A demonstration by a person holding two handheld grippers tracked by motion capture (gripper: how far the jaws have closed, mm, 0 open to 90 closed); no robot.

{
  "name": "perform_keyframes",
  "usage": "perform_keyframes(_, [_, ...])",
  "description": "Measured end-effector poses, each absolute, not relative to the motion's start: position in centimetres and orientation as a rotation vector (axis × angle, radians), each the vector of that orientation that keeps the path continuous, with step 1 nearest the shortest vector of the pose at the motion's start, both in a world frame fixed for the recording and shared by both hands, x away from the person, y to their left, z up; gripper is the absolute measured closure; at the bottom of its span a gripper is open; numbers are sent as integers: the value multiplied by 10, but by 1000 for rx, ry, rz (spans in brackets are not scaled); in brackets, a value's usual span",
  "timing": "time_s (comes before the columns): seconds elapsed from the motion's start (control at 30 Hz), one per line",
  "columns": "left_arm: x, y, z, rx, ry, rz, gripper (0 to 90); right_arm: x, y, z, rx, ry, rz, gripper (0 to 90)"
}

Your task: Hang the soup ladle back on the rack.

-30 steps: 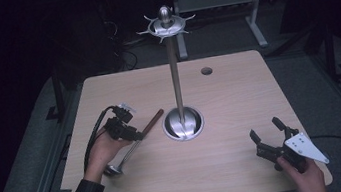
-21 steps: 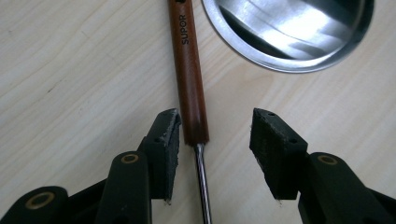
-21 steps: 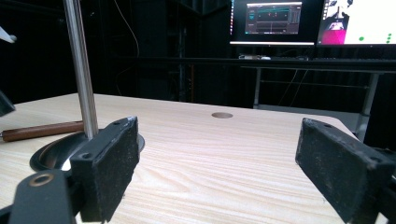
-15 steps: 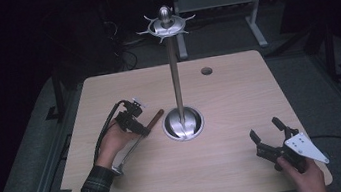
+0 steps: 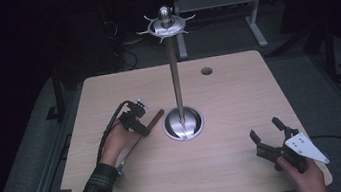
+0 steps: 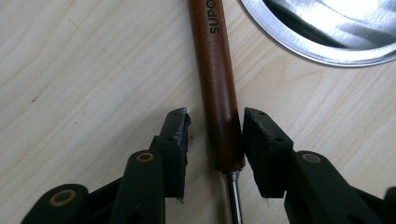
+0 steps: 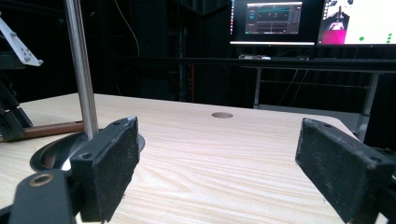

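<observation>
a light wooden table [image 5: 239, 96] carries a tall metal stand [image 5: 174, 75], its thin pole rising from a round polished base [image 5: 183, 123] to a spiked crown at the top. just left of that base lies a utensil with a brown wooden handle [image 6: 217, 84] and a thin metal shank [image 6: 235, 198]; in the high view the shank runs back toward the person along the table and ends in what may be a small spoon or ladle head near the left sleeve, though that end is too dim to tell for sure. the left gripper [image 6: 215, 140] is down over the handle's lower end, jaws apart and straddling it: the right-hand jaw in the left gripper view sits against the wood, while the other stands just clear with a sliver of table showing between. the handle's far end lies just beside the rim of the base. the right gripper [image 5: 269, 135] is held over the near right part of the table, well apart from the stand, its jaws spread wide with nothing between them. in the right gripper view the pole and the handle show at left, and lit monitors [image 7: 308, 21] glow beyond the table.
</observation>
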State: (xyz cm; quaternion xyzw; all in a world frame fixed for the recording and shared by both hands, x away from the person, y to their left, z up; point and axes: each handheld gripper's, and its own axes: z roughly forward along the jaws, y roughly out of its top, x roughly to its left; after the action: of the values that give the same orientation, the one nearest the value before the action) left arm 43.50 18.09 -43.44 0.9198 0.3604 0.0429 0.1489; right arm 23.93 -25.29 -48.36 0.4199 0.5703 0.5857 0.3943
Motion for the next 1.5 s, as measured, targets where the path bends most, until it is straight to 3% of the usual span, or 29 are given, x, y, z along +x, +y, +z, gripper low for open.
perform_keyframes(0.83, [433,181,-437,2631,1064,132,736,239,-253,-484,1063,1447,1488,130])
perform_keyframes(1.2, [431,184,-434,2609,1058,136,740,239,-253,-484,1063,1447,1487,130])
perform_keyframes(1.5, [427,201,-411,2495,1001,123,740,239,-253,-484,1062,1446,1487,130])
